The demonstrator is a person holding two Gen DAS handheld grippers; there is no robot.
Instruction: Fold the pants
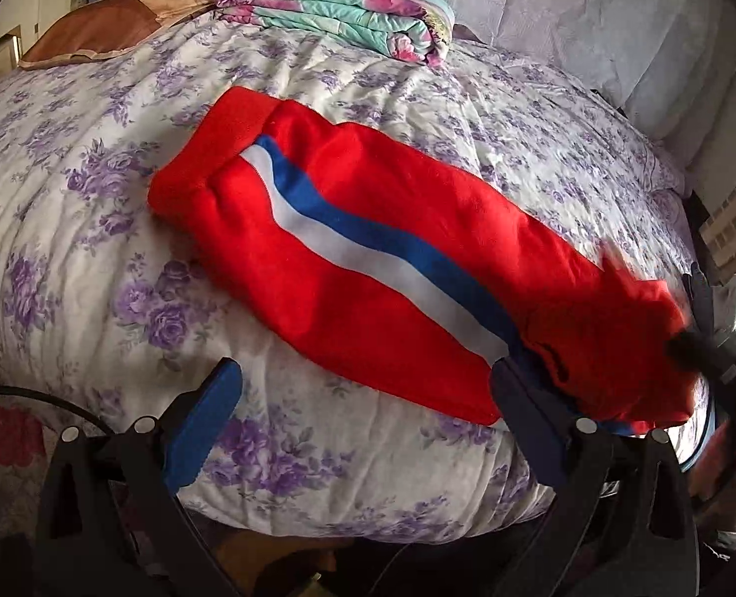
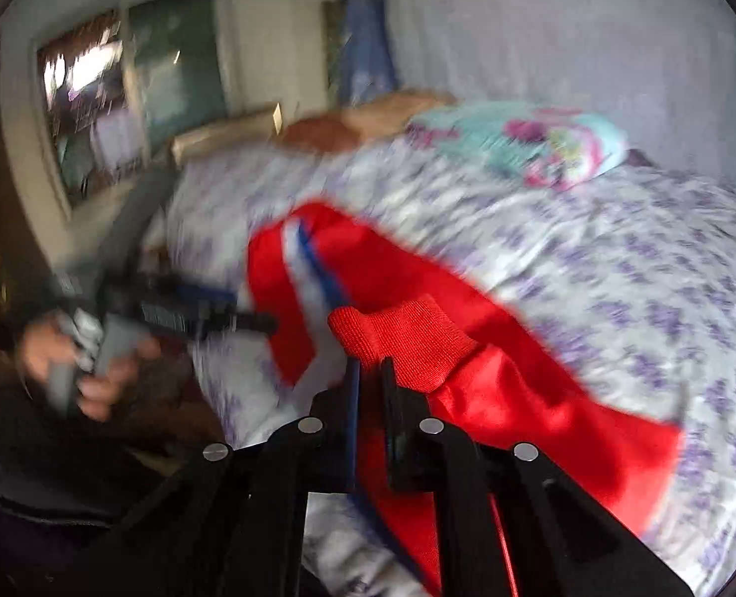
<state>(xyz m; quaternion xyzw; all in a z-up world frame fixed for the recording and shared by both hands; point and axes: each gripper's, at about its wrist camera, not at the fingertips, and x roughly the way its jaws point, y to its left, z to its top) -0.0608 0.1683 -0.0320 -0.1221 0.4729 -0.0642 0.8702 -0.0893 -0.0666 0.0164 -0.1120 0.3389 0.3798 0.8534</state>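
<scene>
Your right gripper (image 2: 370, 373) has its jaws pinched nearly together on the ribbed red cuff (image 2: 397, 343) of the pants (image 1: 368, 248) — the knit band bunches up just past the fingertips, and the slick red cloth trails away from it to the right over the bed. Your left gripper (image 1: 363, 388) stands wide, holding nothing: its left finger hovers over the bare bedspread (image 1: 94, 189), while its right finger sits at the near edge of the pants, close to where the stripes end; you cannot tell whether it touches the cloth.

The pants are bright red, with a white stripe and a blue stripe running side by side down the leg. They lie lengthwise across the purple-flowered bedspread, legs stacked one on the other, the far end rounded and flat, the near end lifted and blurred at the right gripper. Beyond them, a folded teal quilt (image 1: 338, 10) and a brown pillow (image 1: 119, 20) rest near the head of the bed. Your left hand (image 2: 89, 363) grips its handle off the bed's edge.
</scene>
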